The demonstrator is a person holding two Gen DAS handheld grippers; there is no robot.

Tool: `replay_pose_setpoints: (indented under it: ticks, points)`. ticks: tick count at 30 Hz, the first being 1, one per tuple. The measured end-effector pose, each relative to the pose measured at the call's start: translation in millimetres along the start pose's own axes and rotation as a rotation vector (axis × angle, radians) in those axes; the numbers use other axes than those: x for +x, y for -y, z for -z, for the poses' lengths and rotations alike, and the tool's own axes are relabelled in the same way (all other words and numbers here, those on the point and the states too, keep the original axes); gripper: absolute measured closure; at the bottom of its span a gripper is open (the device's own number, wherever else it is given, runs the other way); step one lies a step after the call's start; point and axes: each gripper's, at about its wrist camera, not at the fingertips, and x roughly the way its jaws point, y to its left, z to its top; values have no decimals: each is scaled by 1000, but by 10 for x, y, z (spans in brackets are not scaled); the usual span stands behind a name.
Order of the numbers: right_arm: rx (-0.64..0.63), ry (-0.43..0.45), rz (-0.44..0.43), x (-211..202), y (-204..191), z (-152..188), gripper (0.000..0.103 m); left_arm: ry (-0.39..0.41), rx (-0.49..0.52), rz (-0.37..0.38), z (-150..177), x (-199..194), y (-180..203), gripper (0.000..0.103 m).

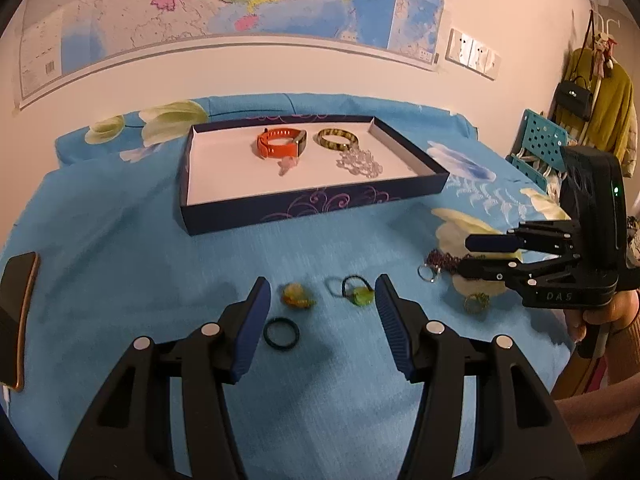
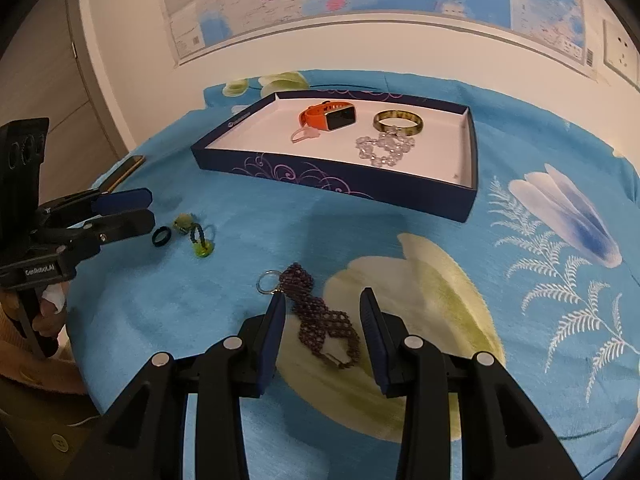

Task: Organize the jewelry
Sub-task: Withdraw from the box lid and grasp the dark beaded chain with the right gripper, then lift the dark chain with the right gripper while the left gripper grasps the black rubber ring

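Note:
A dark blue tray [image 1: 312,205] [image 2: 332,178] lies on the blue cloth and holds an orange watch [image 1: 280,142] [image 2: 328,116], a gold bangle [image 1: 337,139] [image 2: 398,121], a clear bead bracelet [image 1: 360,162] [image 2: 384,148] and a small pink piece [image 1: 289,165]. My left gripper [image 1: 322,294] [image 2: 150,208] is open above a dark ring [image 1: 281,333] [image 2: 161,236], a yellow charm [image 1: 296,296] and a green-stone ring [image 1: 358,294] [image 2: 201,242]. My right gripper [image 2: 322,306] [image 1: 466,256] is open around a purple beaded bracelet [image 2: 320,316] with a metal ring [image 2: 268,282].
A phone [image 1: 18,316] lies at the cloth's left edge. A gold ring [image 1: 476,302] lies under the right gripper in the left wrist view. A blue crate [image 1: 540,140] and hanging clothes [image 1: 600,108] stand at the right. A wall map hangs behind.

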Motion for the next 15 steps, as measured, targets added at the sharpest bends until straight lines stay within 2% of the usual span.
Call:
replay_pose_setpoints:
  ticks: [6,13,15]
  points:
    - [-38,-12,39,84,-69,20,67,-8,-7,2,37,5,-13,48]
    - [-50,-10,41,82,-73,8,91,-12,-10,9,53,10,-1,48]
    - [-43,-6,36,79,-65,5,91,-14,-10,7,60,9,0,48]
